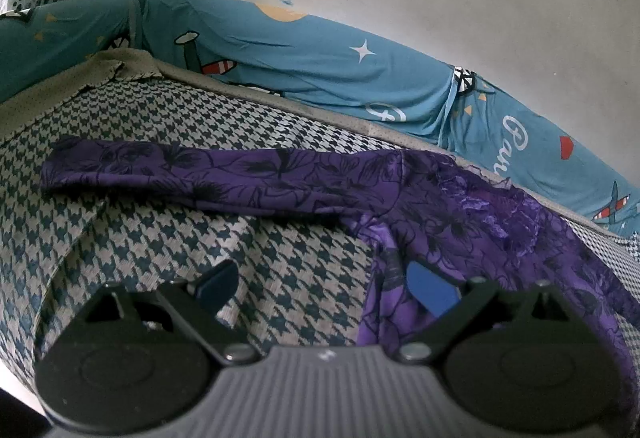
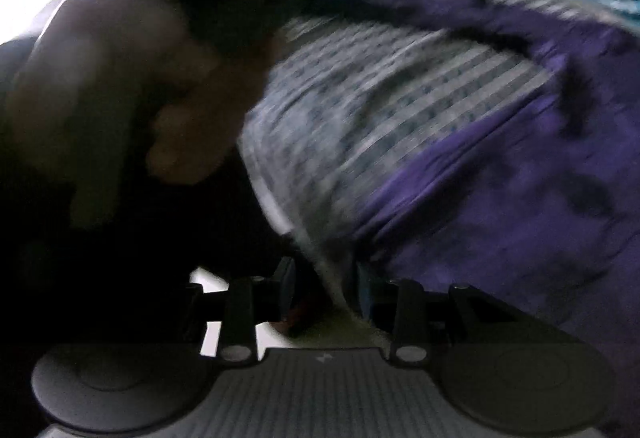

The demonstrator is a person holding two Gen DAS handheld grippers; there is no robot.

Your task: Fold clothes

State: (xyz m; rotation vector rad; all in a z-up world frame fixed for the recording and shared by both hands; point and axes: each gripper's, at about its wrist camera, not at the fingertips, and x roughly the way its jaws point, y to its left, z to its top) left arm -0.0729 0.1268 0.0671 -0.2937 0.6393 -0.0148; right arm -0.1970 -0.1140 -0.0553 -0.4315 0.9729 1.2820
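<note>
The left tool (image 1: pixel 326 288), spread wide, is hovering beside the purple top (image 1: pixel 460 222); the blurred right tool (image 2: pixel 326 292) seems spread too, so pinching the sleeve (image 1: pixel 192 174) cleanly before folding inward looks wise.

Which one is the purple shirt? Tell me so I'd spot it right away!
Find the black-and-white houndstooth mat spread in front of the teal cartoon bedsheet. The purple shirt lies on it, one long sleeve stretched out flat. It is the only purple cloth there, printed with dark flowers and edged with lace.
</note>
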